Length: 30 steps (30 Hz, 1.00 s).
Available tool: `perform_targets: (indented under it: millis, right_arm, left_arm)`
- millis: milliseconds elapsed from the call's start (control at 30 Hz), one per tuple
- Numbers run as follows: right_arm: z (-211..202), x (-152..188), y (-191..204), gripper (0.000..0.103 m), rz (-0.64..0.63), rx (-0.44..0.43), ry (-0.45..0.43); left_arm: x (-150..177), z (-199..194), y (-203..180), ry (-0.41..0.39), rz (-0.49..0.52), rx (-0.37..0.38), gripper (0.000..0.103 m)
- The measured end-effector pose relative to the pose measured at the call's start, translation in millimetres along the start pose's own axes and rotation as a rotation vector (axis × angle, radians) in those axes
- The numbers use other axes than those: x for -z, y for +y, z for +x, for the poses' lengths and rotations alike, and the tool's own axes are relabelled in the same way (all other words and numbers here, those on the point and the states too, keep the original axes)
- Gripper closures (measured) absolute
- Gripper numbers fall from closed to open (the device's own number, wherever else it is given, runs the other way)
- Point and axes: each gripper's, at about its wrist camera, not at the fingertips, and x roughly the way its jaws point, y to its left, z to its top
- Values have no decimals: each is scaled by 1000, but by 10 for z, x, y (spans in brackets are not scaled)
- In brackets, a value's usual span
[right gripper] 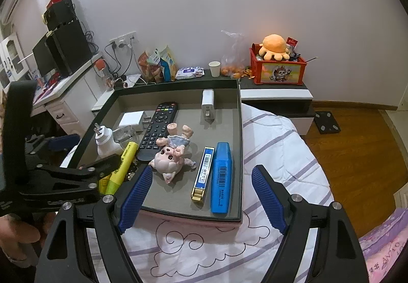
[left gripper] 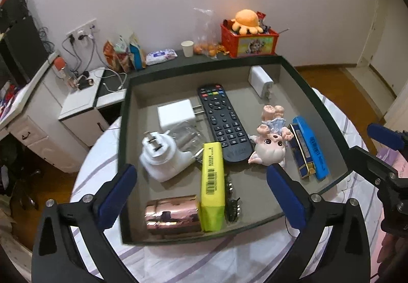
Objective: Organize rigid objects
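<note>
Two grippers, both empty, above the near edge of the tray [left gripper: 318, 94], itself on a striped bed cover [left gripper: 204, 257]. Left gripper [left gripper: 201, 168]: fingers spread very wide, pads clear of everything, nothing gripped. Straight ahead between those fingers, inside the tray by its near wall: the yellow highlighter [left gripper: 213, 186], lying flat, long axis running from the tray's near wall toward its middle, so roughly along the left gripper's pointing line and square to its closing direction. Against the highlighter's left side at the near-wall end, a rose-gold cylinder [left gripper: 172, 214]; just beside its right side, a small dark metal piece [left gripper: 233, 206], too murky to identify. Right gripper [right gripper: 202, 169]: fingers also well apart, holding nothing, hovering over the tray's near right corner. Below it, side by side and parallel to the tray's right wall: the blue highlighter [right gripper: 221, 178] and a blue-and-gold box [right gripper: 204, 173]. Toward the tray's middle: a black remote [left gripper: 224, 122] and a pig figurine [left gripper: 270, 145] tipped over. By judgement, yellow highlighter nearest the left hand and well lined up for a straight descent; crowding from the cylinder and the metal piece the likely snag for either finger.
</note>
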Motion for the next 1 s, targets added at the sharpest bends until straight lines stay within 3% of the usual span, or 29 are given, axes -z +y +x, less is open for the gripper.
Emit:
perform_targets:
  millis: [200, 533, 600, 633, 1000]
  right_arm:
    - [-218, 32, 129, 20, -5, 22, -32]
    - [-703, 280, 453, 19, -27, 34, -63]
    - [-795, 377, 552, 3, -46, 44, -54]
    - [-839, 423, 595, 0, -53, 53, -52]
    - [-1296, 804, 771, 0, -52, 46, -95]
  left_arm:
    - [147, -351, 176, -16, -74, -51, 0]
    - [721, -919, 260, -15, -131, -108, 0]
    - [844, -1041, 244, -18, -137, -128, 0]
    - [901, -1103, 232, -21, -137, -140, 0]
    - [1233, -1715, 131, -105, -158, -178, 0]
